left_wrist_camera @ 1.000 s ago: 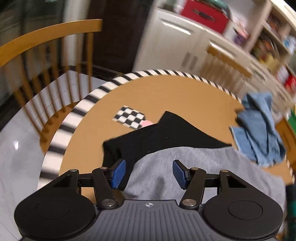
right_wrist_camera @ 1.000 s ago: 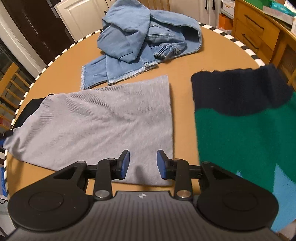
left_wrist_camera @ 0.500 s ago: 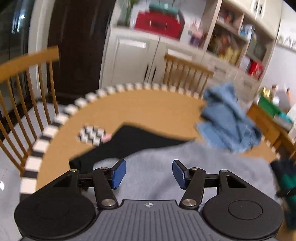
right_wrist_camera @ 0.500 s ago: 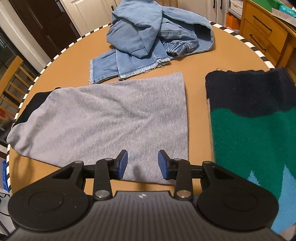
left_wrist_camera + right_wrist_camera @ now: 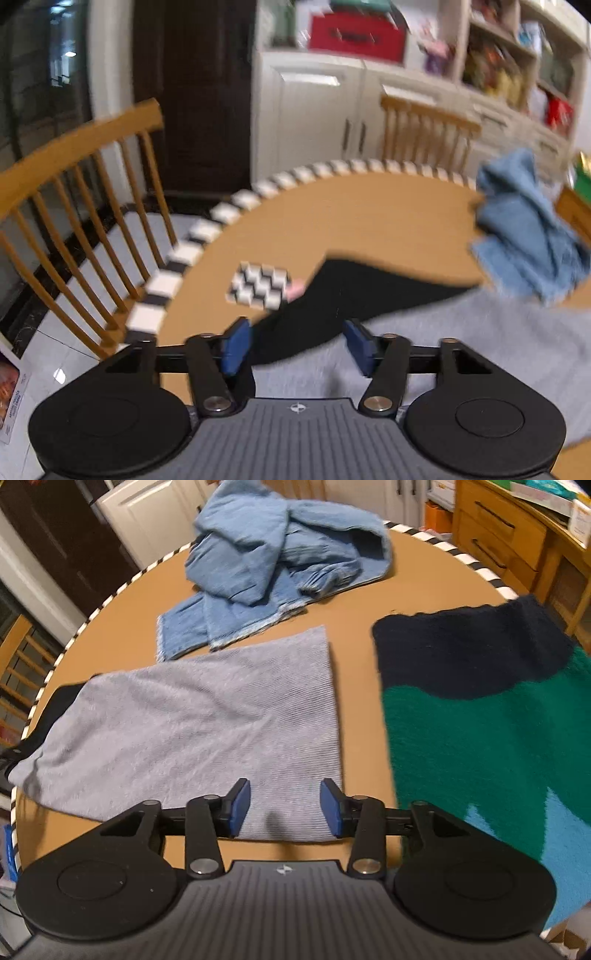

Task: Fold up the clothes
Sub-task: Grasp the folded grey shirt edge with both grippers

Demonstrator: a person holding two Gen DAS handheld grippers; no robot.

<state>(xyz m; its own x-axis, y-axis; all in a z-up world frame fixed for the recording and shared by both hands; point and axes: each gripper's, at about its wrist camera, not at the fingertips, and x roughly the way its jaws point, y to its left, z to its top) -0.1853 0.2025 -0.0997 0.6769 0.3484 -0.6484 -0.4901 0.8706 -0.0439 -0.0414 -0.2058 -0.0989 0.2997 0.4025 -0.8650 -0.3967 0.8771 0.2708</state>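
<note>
A round table with a smooth tan top and a black-and-white striped rim fills both views. Around it stand white panelled cupboards, open shelves crowded with goods, a dark door, a wooden drawer chest and two spindle-backed wooden chairs.

Toward the table's right edge lies a thick fuzzy knit in navy, green and bright blue, spread flat. At the middle lies the grey ribbed knit garment, folded into a rough rectangle with a straight right side and a softer, rumpled left end. That left end overlaps a flat black garment near the left rim. At the far edge sits a crumpled heap of light blue denim with a frayed hem. Beside the black garment is a small black-and-white checkered card with something pink at its corner.

The right gripper hovers over the grey garment's near right corner; its blue-padded jaws are apart and widening, not pressing the cloth. The left gripper hangs over the seam between grey and black cloth, jaws likewise apart and widening, gripping nothing. This view is blurred.
</note>
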